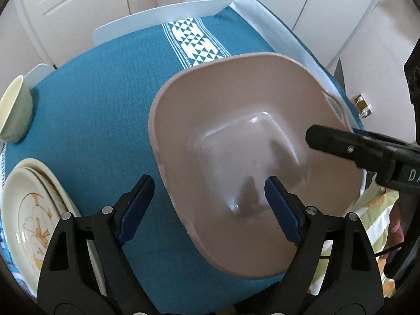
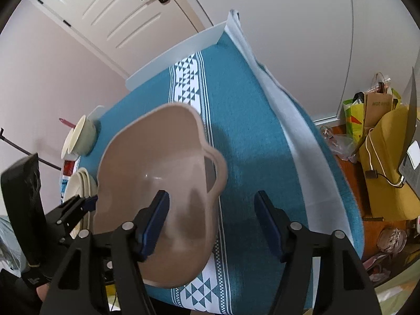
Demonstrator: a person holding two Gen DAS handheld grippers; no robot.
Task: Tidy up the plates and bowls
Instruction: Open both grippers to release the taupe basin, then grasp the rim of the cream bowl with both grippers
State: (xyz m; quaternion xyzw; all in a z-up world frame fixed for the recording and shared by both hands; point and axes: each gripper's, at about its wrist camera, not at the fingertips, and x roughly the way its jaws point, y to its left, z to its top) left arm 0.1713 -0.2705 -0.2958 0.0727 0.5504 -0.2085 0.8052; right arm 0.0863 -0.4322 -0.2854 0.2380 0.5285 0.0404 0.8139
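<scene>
A taupe plastic basin [image 1: 236,136] [image 2: 157,162] with cut-out handles rests on the teal tablecloth [image 1: 105,92]. My left gripper [image 1: 208,183] is open and straddles the basin's left rim, with one finger over the cloth and the other inside the basin. My right gripper [image 2: 212,197] is also open and straddles the opposite, handled rim, its left finger inside the basin. No pad presses on the wall. A stack of cream floral plates [image 1: 34,210] [image 2: 78,181] lies left of the basin. Beyond the plates stands a pale green bowl [image 1: 14,110] [image 2: 81,136].
A white patterned band [image 1: 194,42] crosses the cloth behind the basin, and white sheets [image 2: 296,141] line the table's far and right edges. To the right, off the table, are a yellow chair [image 2: 388,173], bags [image 2: 367,110] and floor clutter. A door [image 2: 110,8] stands behind.
</scene>
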